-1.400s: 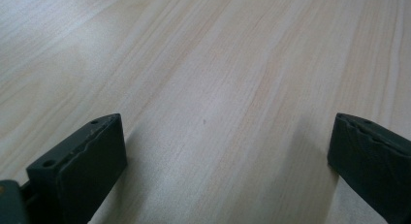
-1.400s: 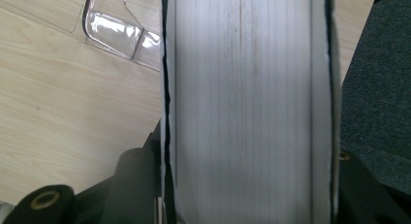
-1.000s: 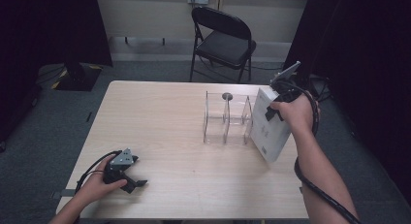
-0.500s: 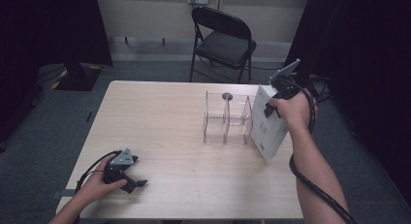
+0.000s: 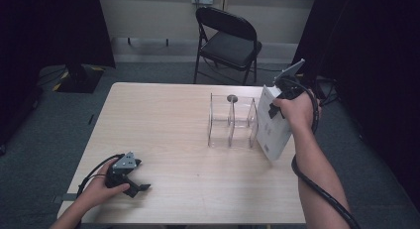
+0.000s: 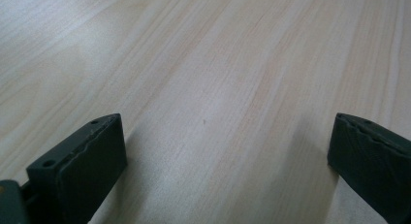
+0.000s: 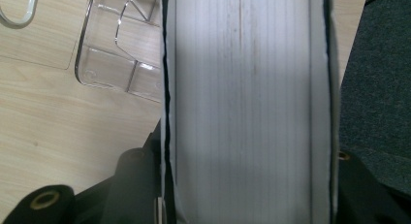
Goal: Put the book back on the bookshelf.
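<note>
white book (image 5: pixel 273 124) clamped between the jaws of the right gripper (image 5: pixel 280 101), held upright and tilted, lower corner hanging past the table's (image 5: pixel 163 115) right edge, just right of the clear acrylic rack (image 5: pixel 233 121). compared with a second ago: lifted slightly and drawn closer to the rack's right end, tilt reduced; grip unchanged. in the right gripper view, page edges (image 7: pixel 242 103) seen end-on between both jaws, rack base (image 7: pixel 121 44) below and to the left. judged: approach to a rack slot under way, insertion not yet begun; all slots open. left gripper (image 5: pixel 130 180) resting on the table well to the near left of the rack, jaws wide apart, nothing between them.
</note>
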Tool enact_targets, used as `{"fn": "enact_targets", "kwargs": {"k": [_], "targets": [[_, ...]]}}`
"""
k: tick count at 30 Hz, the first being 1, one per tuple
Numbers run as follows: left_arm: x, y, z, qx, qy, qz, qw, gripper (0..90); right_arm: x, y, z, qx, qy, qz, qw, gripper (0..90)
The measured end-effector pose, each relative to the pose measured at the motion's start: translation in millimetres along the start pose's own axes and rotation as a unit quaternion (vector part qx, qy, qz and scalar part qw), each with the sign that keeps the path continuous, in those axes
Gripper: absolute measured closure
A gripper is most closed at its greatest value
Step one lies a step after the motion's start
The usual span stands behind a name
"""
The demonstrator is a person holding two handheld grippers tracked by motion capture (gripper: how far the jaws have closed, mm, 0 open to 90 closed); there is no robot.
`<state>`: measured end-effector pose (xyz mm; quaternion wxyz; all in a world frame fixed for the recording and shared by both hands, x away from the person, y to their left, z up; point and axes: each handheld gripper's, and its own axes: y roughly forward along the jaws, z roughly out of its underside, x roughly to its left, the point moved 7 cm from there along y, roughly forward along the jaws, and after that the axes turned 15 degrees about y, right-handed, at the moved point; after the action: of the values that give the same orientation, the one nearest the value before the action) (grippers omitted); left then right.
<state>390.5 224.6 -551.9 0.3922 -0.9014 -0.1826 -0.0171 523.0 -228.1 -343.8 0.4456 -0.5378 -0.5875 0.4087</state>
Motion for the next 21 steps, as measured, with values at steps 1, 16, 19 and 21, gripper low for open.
{"fn": "enact_targets", "kwargs": {"k": [1, 16, 19, 21], "targets": [[0.0, 0.0, 0.0, 0.000, 0.000, 0.000, 1.0000, 0.0, 0.1, 0.1, -0.2, 0.001, -0.003, 0.002, 1.0000, 52.4], [0.0, 0.0, 0.0, 0.000, 0.000, 0.000, 1.0000, 0.0, 2.4, 5.9, -7.5, -0.001, 0.020, 0.008, 0.9998, 52.4], [0.0, 0.0, 0.0, 0.000, 0.000, 0.000, 1.0000, 0.0, 3.8, 7.2, -8.7, -0.002, 0.023, 0.012, 0.9997, 52.4], [0.0, 0.0, 0.0, 0.000, 0.000, 0.000, 1.0000, 0.0, 4.8, 8.2, -9.6, -0.001, 0.021, 0.014, 0.9997, 52.4]]}}
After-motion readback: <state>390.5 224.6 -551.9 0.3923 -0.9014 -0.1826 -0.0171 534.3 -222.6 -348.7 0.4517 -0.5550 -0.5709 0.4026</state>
